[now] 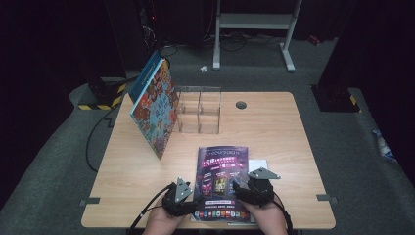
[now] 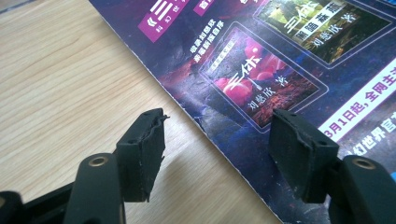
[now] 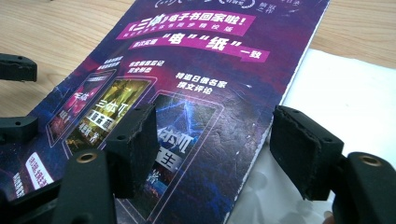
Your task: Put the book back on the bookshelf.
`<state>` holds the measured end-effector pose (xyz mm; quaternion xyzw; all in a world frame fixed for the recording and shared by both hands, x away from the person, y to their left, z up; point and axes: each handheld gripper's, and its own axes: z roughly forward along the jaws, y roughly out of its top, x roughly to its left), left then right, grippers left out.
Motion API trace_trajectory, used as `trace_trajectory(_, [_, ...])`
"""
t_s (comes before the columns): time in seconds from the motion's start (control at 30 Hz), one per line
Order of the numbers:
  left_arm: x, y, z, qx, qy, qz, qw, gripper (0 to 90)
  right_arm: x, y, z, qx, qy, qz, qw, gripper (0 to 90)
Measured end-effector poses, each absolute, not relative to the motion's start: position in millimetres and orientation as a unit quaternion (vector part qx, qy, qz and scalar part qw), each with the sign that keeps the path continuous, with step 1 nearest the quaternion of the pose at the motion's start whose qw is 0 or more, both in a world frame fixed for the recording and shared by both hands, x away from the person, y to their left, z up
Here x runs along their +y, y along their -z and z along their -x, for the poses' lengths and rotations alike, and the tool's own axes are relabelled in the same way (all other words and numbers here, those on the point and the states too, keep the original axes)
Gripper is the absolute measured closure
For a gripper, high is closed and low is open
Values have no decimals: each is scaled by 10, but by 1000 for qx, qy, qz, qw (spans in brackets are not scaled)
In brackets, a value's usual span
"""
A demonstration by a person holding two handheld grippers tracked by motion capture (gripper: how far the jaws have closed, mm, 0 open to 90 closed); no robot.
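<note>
Magazine (image 1: 222,182) lay flat near edge, left gripper (image 2: 217,147) and right gripper (image 3: 212,149) wide open, straddling its side edges, gripping nothing

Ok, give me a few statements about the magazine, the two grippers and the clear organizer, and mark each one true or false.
1. The purple magazine lies flat on the wooden table. True.
2. The left gripper is shut on the magazine. False: its jaws stand open, straddling the magazine's edge.
3. The right gripper is open, one jaw over the cover and one over the white sheet beside it. True.
4. The clear acrylic organizer is packed with books. False: its compartments look empty.
5. The colourful patterned book lies flat. False: it stands tilted against the organizer.
</note>
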<state>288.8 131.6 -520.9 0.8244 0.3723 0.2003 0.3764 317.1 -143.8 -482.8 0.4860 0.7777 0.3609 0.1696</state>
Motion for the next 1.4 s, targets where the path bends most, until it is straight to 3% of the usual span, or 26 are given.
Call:
trace_trajectory(0.73, [1595, 5198, -2963, 397, -184, -818, 373, 348, -1206, 4825, -3181, 794, -355, -464, 169, 325])
trace_trajectory(1.03, [1494, 5150, -3038, 396, -157, -797, 428, 289, -1245, 4824, -3189, 793, -360, -463, 164, 336])
trace_trajectory(1.4, [1276, 5226, -3072, 378, -166, -823, 391, 228, -1293, 4797, -3258, 785, -364, -473, 168, 322])
